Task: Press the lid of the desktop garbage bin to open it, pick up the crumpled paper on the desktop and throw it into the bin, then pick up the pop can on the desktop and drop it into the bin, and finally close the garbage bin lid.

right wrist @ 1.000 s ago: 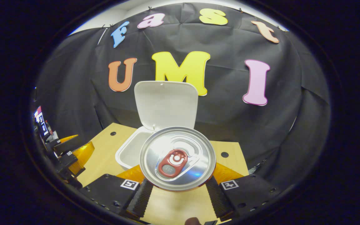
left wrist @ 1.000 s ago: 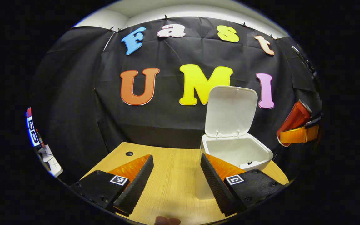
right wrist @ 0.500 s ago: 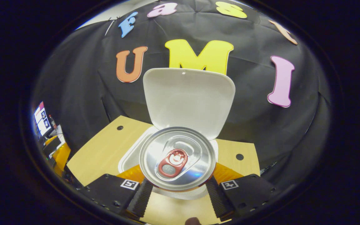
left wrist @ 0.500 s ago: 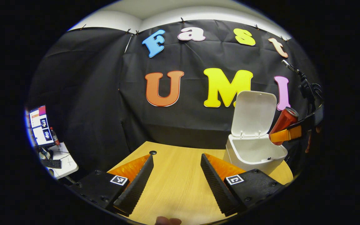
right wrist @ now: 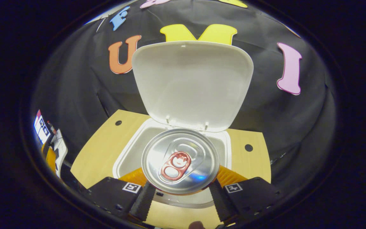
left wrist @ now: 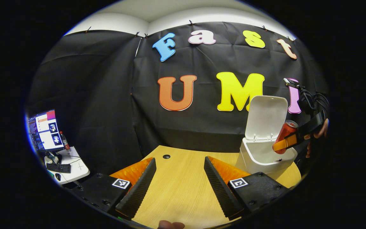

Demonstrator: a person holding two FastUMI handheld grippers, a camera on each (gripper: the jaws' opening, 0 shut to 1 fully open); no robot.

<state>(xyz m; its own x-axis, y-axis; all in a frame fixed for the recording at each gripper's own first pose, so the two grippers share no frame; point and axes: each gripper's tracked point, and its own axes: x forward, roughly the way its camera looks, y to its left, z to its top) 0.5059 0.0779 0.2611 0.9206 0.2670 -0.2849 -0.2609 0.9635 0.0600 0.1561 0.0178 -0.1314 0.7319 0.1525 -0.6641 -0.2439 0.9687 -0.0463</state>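
Even overhead light, sharp (edges fisheye-bent).

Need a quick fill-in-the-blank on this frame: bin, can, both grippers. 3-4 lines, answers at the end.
1. The lid of the garbage bin stands ____.
2. The right gripper is shut on the ____.
3. The left gripper is ____, with only the desktop between its fingers.
4. In the right gripper view, the can's silver top sits over the bin's ____.

Answers: open; pop can; open; opening
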